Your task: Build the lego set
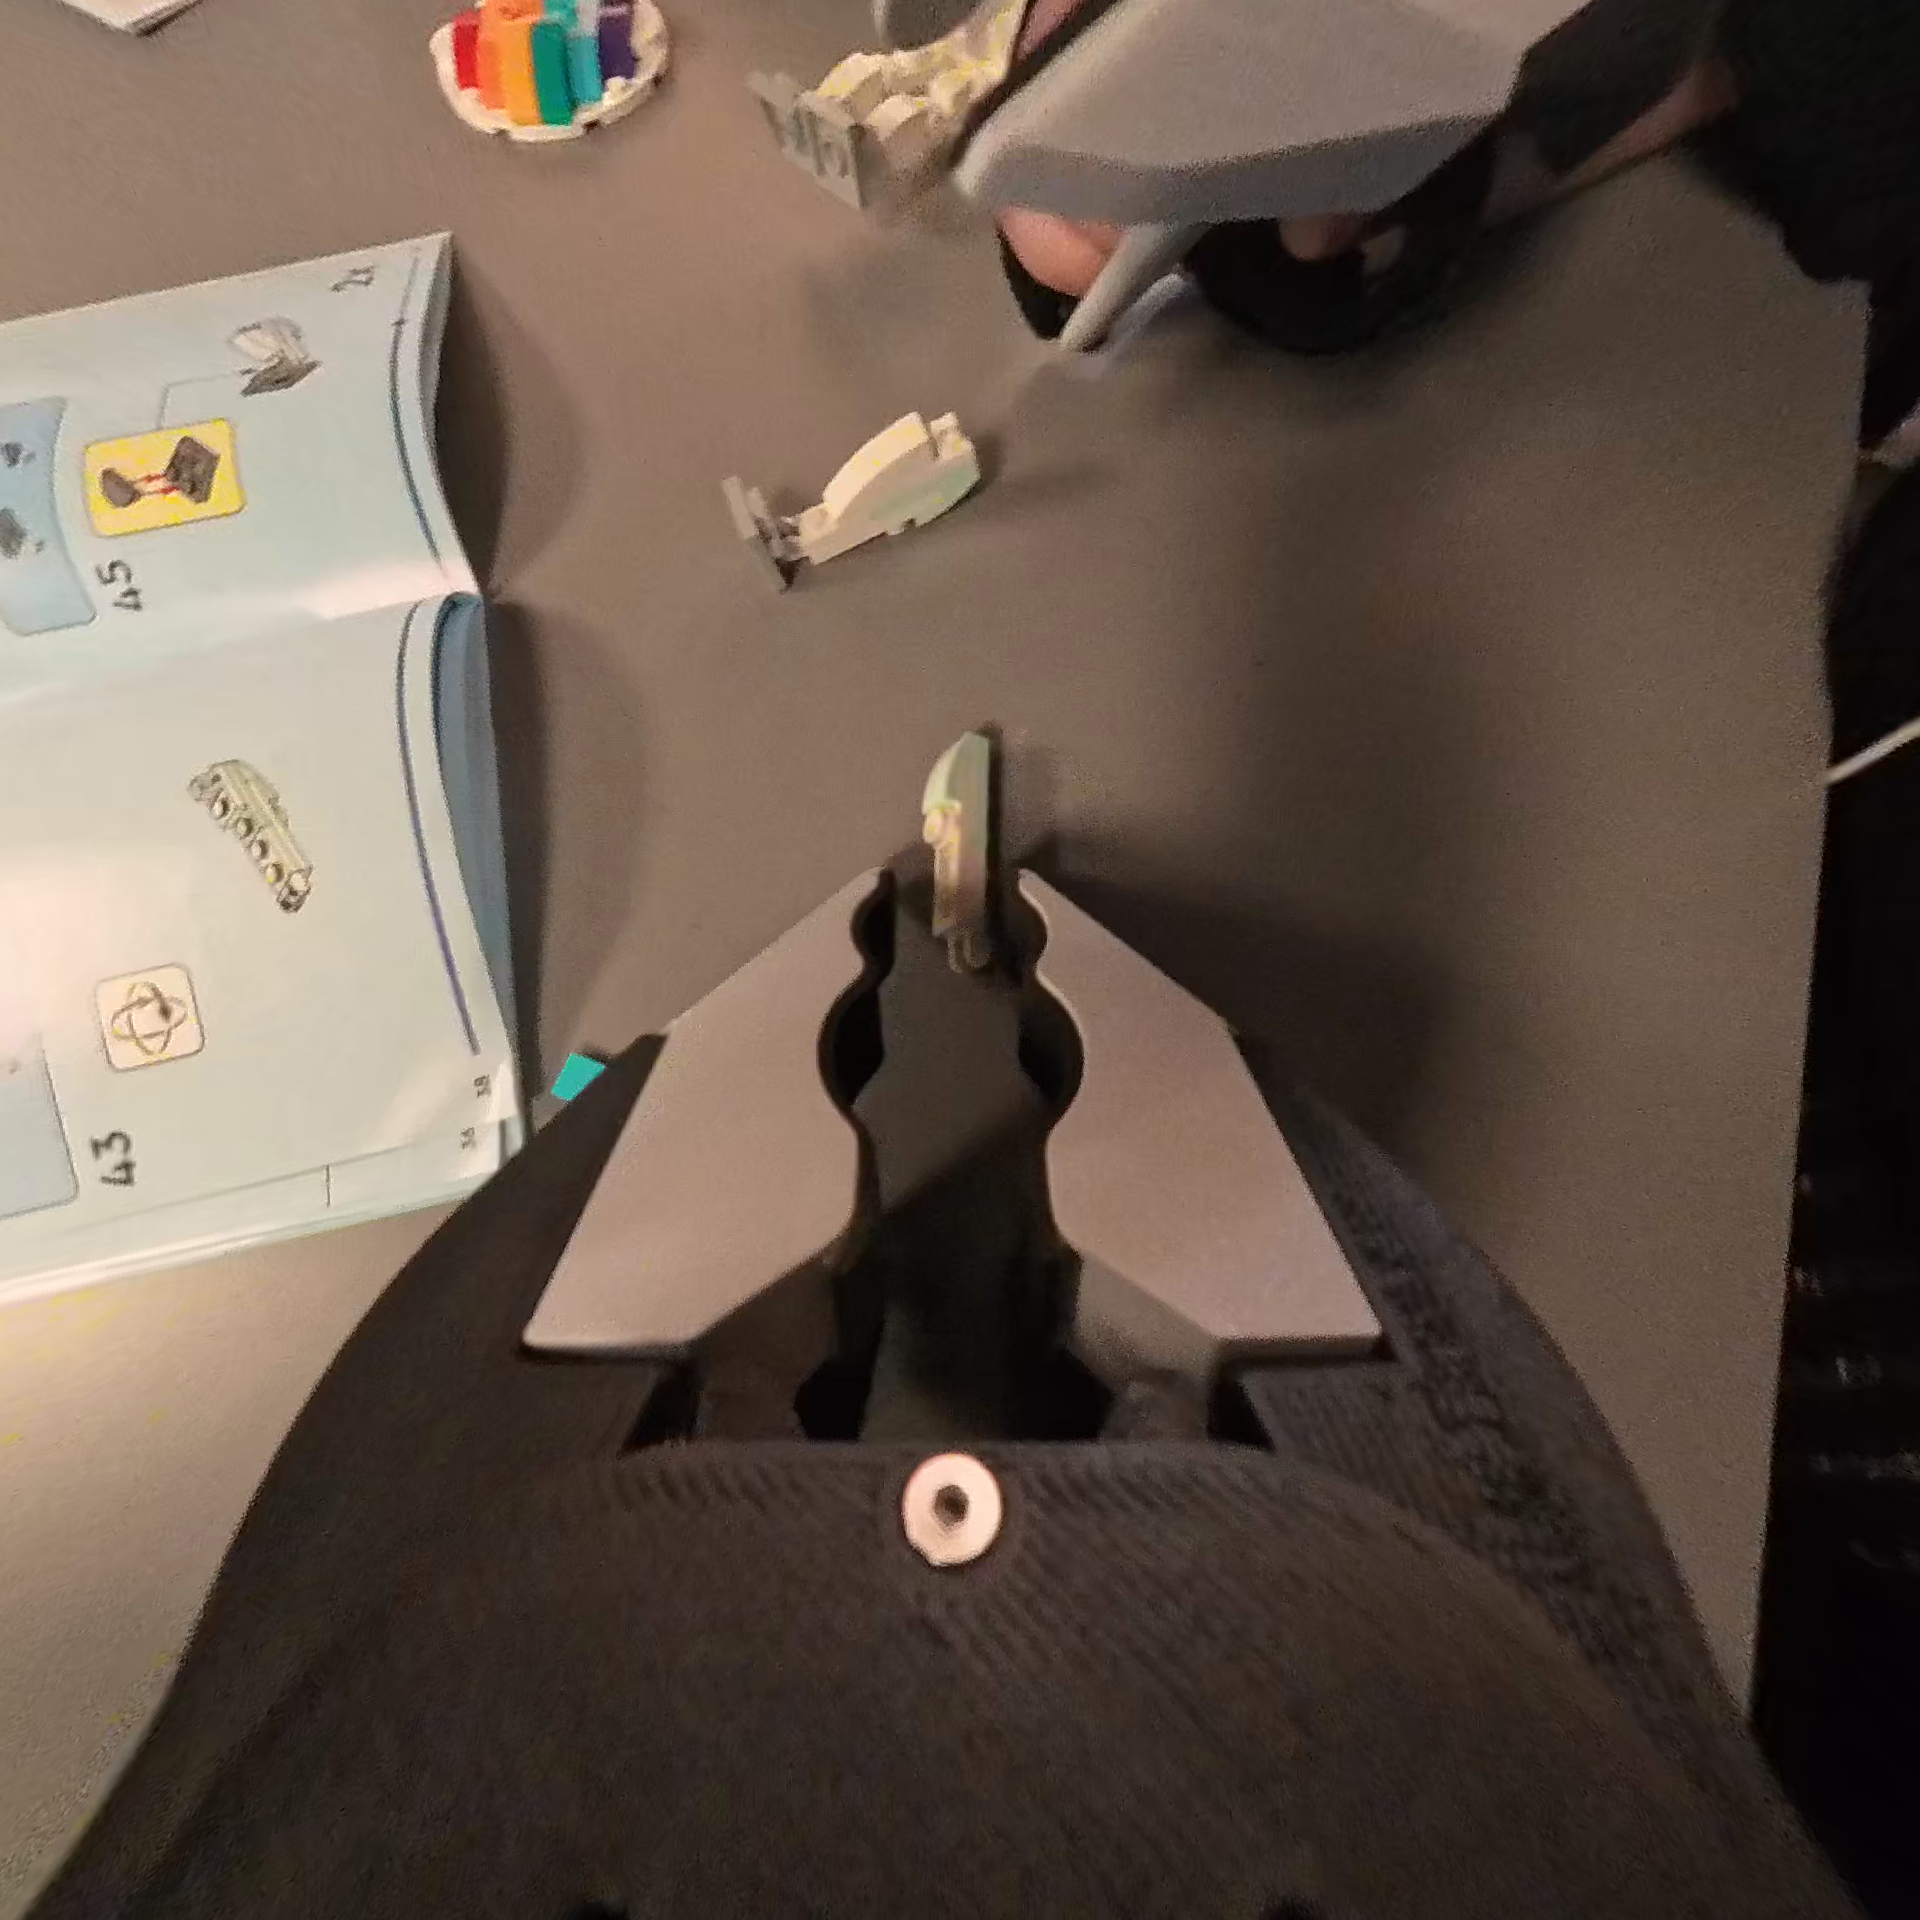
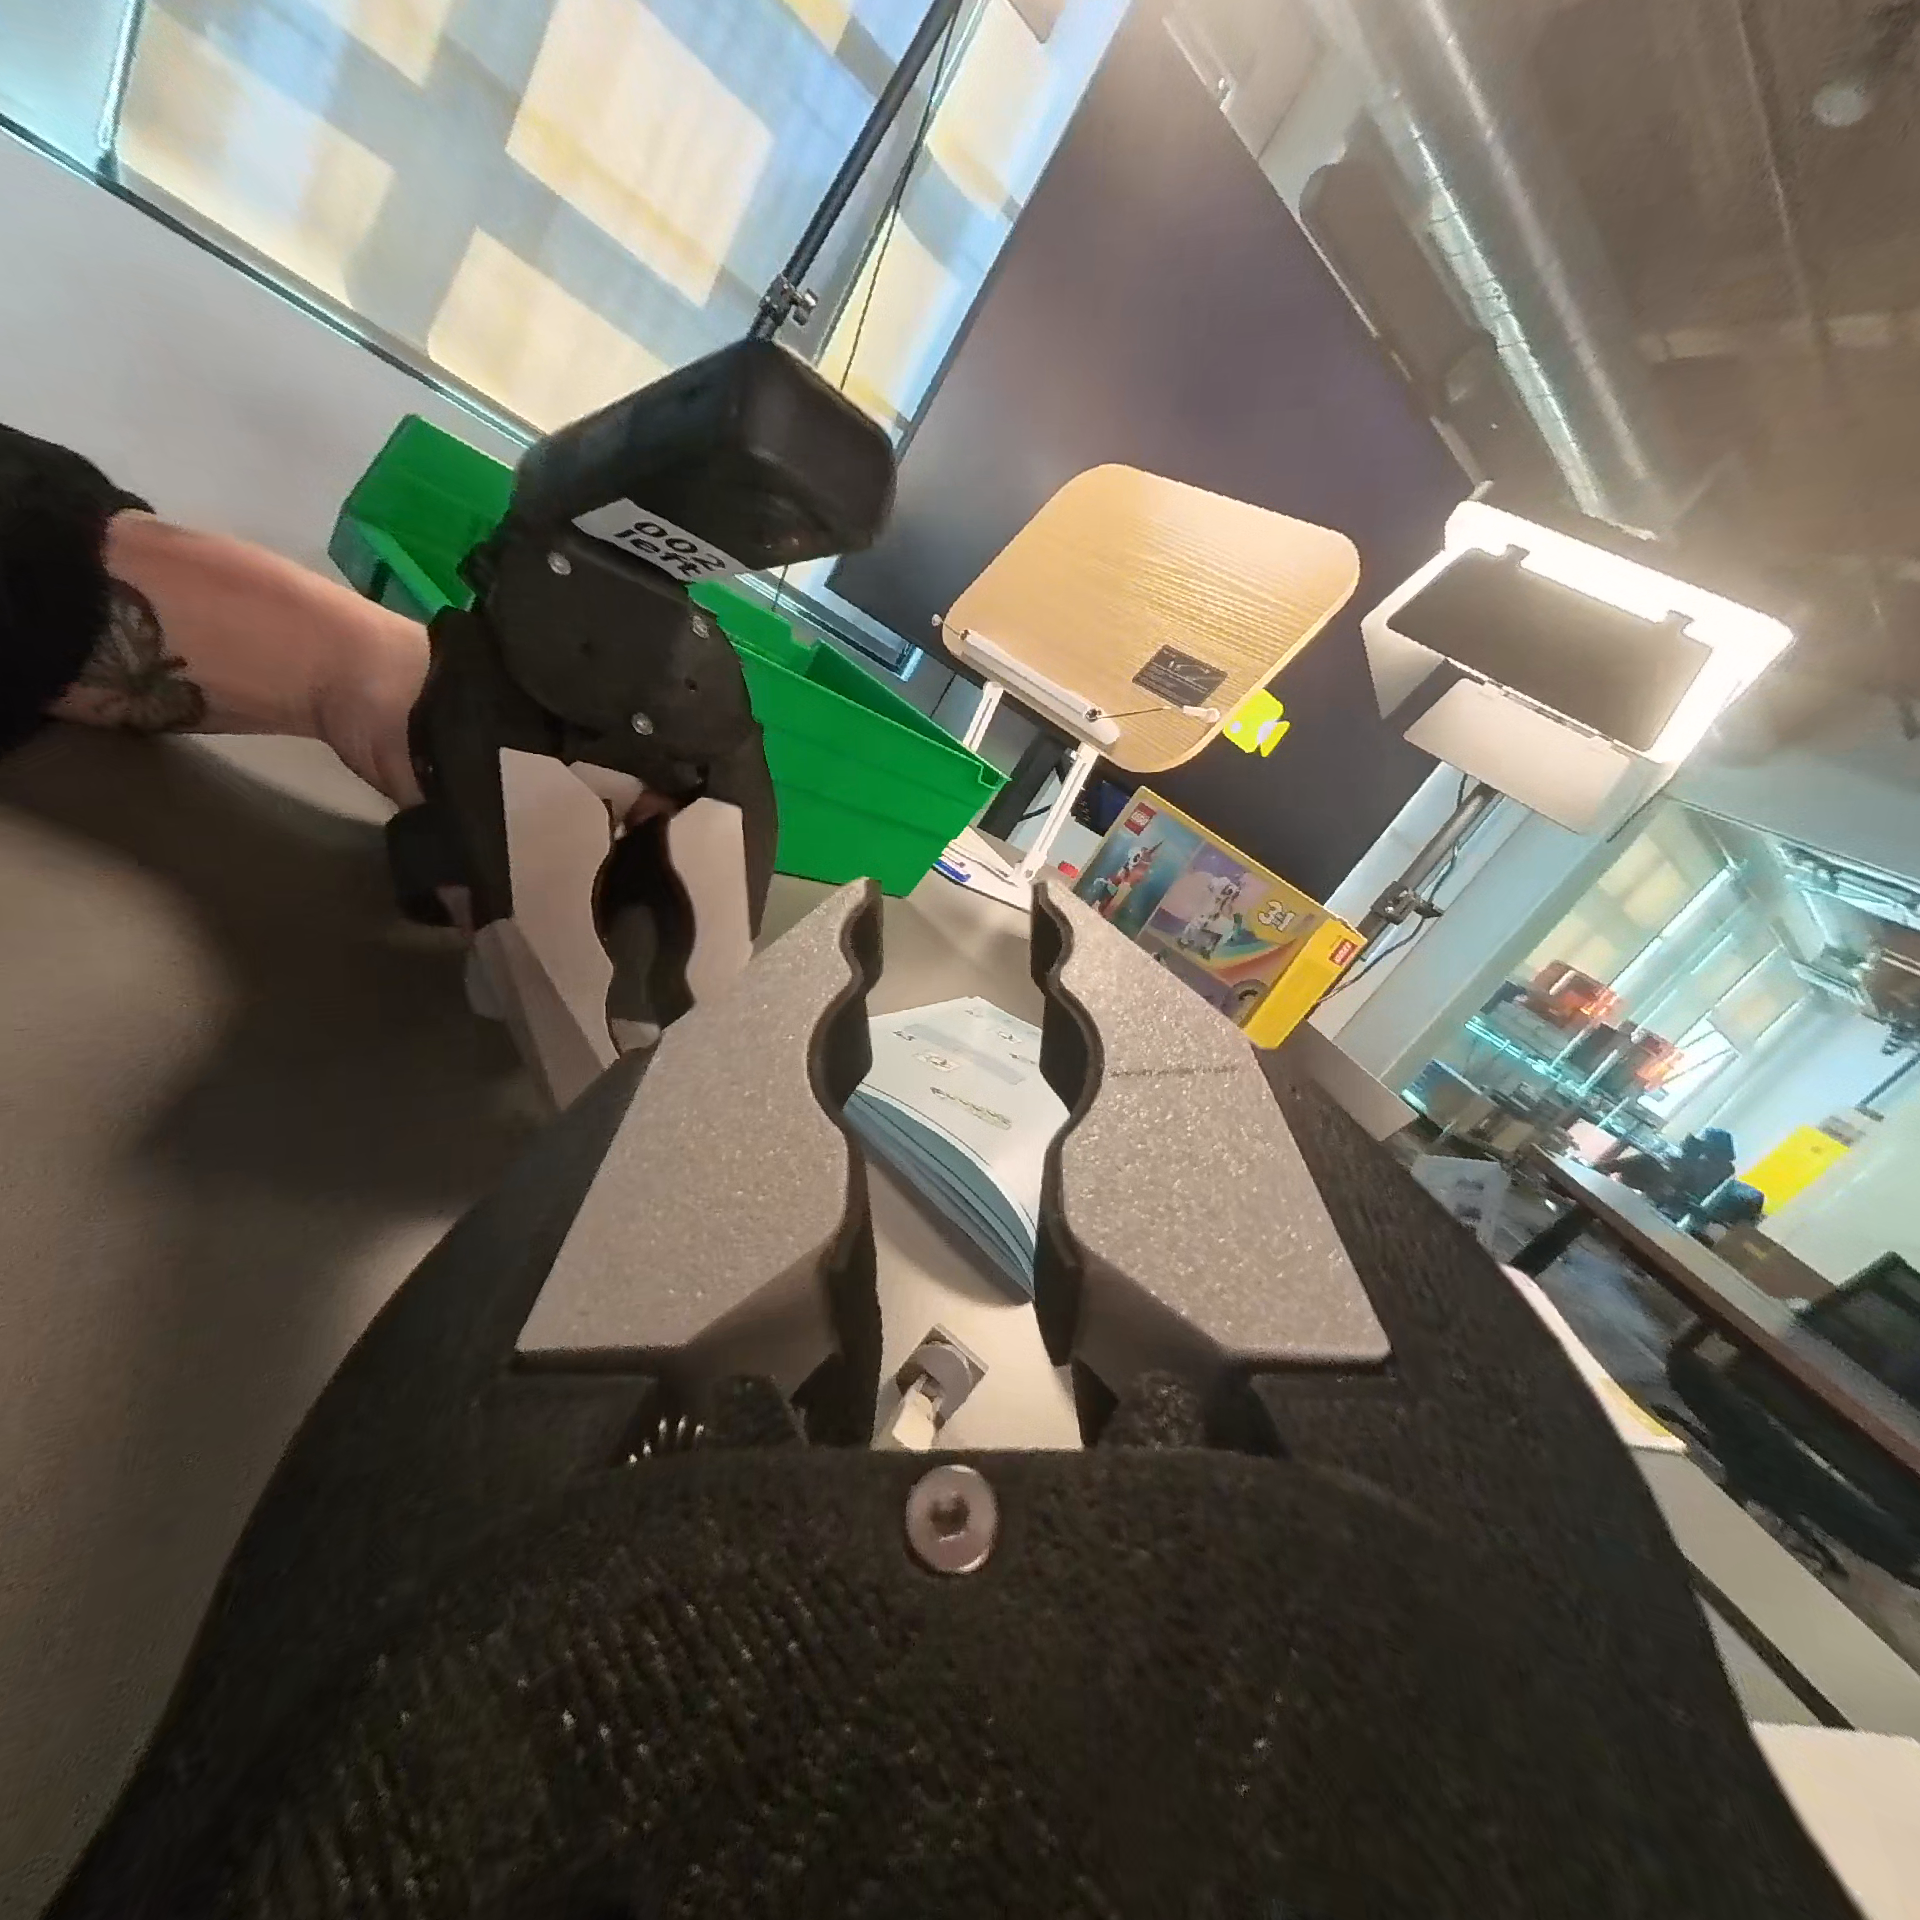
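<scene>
My left gripper (image 1: 958, 883) is shut on a small pale green-white lego piece (image 1: 961, 831), held upright at its fingertips just above the grey table (image 1: 1351, 727). A small white and grey lego sub-assembly (image 1: 862, 494) lies on the table ahead of it. A larger white and grey build (image 1: 894, 99) sits farther off, partly hidden by my right gripper (image 1: 1039, 249). In the right wrist view my right gripper (image 2: 956, 904) is open and empty, tilted up over the instruction booklet (image 2: 956, 1132). The left gripper (image 2: 561, 992) shows there at the left, held by a hand.
The open instruction booklet (image 1: 260, 727) lies at the left. A rainbow-coloured build (image 1: 551, 62) stands at the far left. A green bin (image 2: 831, 748), a lego box (image 2: 1226, 925) and a wooden board on a stand (image 2: 1153, 613) are at the table's far side.
</scene>
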A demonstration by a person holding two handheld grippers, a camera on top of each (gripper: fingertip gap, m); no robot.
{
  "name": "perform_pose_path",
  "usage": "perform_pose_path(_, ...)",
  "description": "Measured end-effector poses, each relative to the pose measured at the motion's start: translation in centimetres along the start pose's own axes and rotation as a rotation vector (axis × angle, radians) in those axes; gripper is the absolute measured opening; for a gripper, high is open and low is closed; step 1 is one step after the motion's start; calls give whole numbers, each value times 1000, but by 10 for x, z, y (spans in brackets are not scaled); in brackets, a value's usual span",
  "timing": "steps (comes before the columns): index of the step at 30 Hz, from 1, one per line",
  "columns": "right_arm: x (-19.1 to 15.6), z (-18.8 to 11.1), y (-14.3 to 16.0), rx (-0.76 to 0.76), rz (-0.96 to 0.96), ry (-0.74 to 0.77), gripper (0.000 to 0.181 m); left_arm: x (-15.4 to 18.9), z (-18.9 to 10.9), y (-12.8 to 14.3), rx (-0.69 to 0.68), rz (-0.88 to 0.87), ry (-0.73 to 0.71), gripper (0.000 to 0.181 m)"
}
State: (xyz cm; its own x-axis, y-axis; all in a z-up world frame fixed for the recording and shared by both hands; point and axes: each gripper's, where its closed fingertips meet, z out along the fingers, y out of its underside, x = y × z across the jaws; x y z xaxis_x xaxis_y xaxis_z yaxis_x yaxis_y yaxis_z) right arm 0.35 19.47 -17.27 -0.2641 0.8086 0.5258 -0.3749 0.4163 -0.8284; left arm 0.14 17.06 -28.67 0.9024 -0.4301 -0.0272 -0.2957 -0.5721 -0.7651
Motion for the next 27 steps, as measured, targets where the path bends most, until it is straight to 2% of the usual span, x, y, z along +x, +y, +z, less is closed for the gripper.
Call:
perform_pose_path(1,1,0,0,-1,2,4,26,-1,0,1,-1,-22,0,22)
perform_pose_path(6,3,0,2,-7,-2,16,25,1,-5,3,2,-57,-20,37)
perform_pose_path(9,3,0,2,-11,-19,23,25,17,-19,-11,126,-32,-36,41)
perform_pose_path(14,5,-1,3,-28,-44,48,24,58,-77,-34,375,-107,1,46)
perform_pose_path(17,8,-1,5,-47,-62,74,24,58,-128,-31,473,-161,-83,45)
perform_pose_path(20,12,-1,7,-73,-90,107,23,29,-184,-9,495,-268,-279,45)
perform_pose_path(24,21,0,14,-115,-113,164,23,-39,-254,52,374,-476,-644,36)
perform_pose_path(27,28,2,19,-144,-101,209,23,-69,-269,89,229,-626,-699,35)
